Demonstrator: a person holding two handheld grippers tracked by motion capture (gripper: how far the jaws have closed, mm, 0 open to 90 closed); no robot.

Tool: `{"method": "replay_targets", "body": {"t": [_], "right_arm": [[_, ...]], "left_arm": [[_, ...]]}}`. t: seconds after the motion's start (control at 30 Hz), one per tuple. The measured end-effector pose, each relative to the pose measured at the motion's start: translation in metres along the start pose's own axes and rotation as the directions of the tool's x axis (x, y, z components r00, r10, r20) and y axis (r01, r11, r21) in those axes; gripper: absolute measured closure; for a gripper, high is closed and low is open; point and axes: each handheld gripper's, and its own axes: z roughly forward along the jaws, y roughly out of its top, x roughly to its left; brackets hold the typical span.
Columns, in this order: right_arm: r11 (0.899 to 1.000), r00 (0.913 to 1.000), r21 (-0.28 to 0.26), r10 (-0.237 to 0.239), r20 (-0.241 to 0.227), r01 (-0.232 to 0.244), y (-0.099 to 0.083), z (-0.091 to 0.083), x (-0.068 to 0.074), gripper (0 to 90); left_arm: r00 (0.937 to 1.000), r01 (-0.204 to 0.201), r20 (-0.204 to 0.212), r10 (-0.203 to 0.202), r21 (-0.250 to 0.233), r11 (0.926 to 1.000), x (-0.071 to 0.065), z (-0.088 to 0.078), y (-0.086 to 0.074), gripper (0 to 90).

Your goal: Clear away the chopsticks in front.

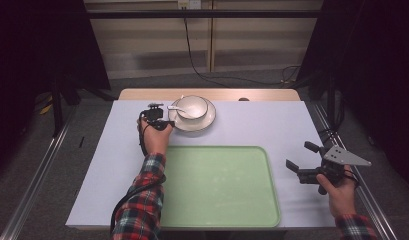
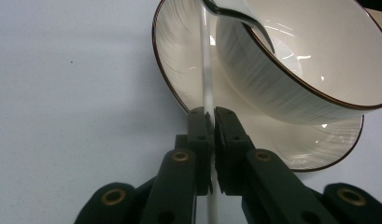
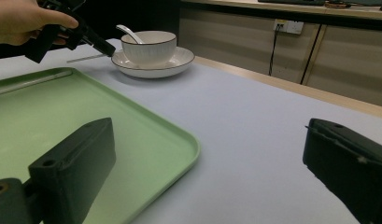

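Here, the plate (image 2: 272, 140) at upper centre of the high view is pinched at its near-left rim by the closed left tool (image 2: 211, 114), with the green tray (image 1: 219, 220) lying just below, while the right tool (image 1: 303, 161) is held open at lower right.

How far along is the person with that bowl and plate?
Early on. The bowl with its spoon sits on the plate beyond the green tray, nothing moved yet. In hand: the left claw is shut on the plate's rim. The right claw waits open beside the tray. Any lifting or moving is left.
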Motion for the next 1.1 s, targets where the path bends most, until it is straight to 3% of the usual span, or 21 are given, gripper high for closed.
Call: {"method": "replay_targets", "body": {"t": [0.13, 0.17, 0.5, 0.63, 0.8, 1.1], "right_arm": [[1.000, 1.0000, 0.003, 0.004, -0.005, -0.004, 0.000, 0.000, 0.001, 1.7], [1.000, 1.0000, 0.001, 0.003, -0.008, -0.003, 0.000, 0.000, 0.001, 1.7], [1.000, 1.0000, 0.002, 0.003, -0.005, -0.002, 0.000, 0.000, 0.001, 1.7], [1.000, 1.0000, 0.002, 0.005, -0.001, -0.005, 0.000, 0.000, 0.001, 1.7], [1.000, 1.0000, 0.001, 0.003, 0.001, -0.003, 0.000, 0.000, 0.000, 1.7], [1.000, 1.0000, -0.004, 0.006, -0.002, -0.006, 0.000, 0.000, 0.001, 1.7]], "left_arm": [[0.9998, -0.018, -0.005, 0.018, 0.026, 0.9995, 0.001, 0.001, -0.003, 84.9], [1.0000, 0.004, 0.001, -0.004, 0.021, 0.9998, 0.001, 0.001, -0.005, 85.4], [0.9995, 0.030, -0.013, -0.030, 0.059, 0.9978, 0.001, -0.004, -0.004, 86.2], [0.9971, 0.076, -0.004, -0.076, 0.053, 0.9957, 0.004, -0.010, -0.009, 86.2], [0.9951, 0.098, 0.006, -0.099, 0.057, 0.9935, 0.006, -0.018, -0.014, 86.2], [0.9883, 0.152, -0.003, -0.152, -0.007, 0.9883, 0.013, -0.049, -0.027, 86.3]]}}
